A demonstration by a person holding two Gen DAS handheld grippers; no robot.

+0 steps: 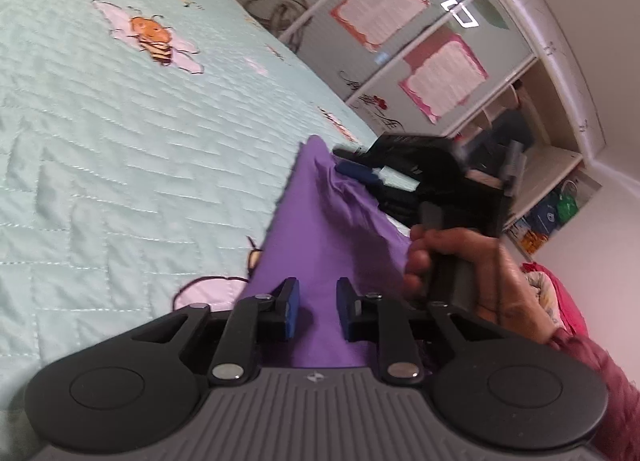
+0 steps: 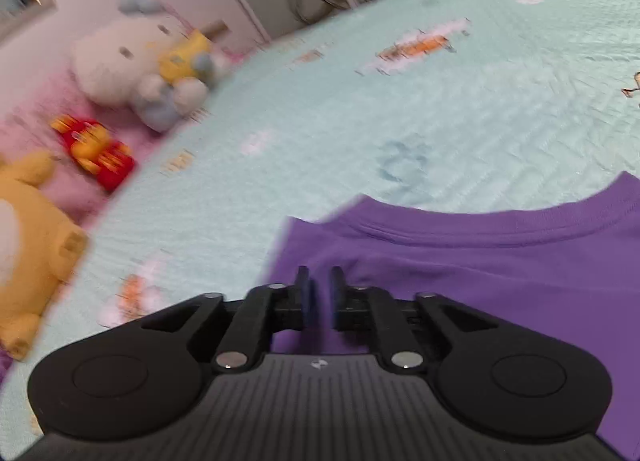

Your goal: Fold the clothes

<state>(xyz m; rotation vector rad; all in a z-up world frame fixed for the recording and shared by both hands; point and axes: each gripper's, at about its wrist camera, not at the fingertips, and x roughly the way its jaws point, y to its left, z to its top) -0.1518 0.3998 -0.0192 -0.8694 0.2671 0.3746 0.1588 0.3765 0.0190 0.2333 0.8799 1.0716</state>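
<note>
A purple T-shirt lies on a mint quilted bedspread. My left gripper sits low over the shirt's near part. Its blue pads stand a little apart, with flat purple cloth showing across the gap. Farther along, my right gripper, held by a hand, has a bunched corner of the shirt raised off the bed. In the right wrist view, that gripper has its pads nearly together on the purple shirt, just below the ribbed collar.
Plush toys sit by the pillow end: a white one, a yellow one and a small red-and-yellow one. A wardrobe with paper sheets on its doors and open shelves stand beyond the bed's edge.
</note>
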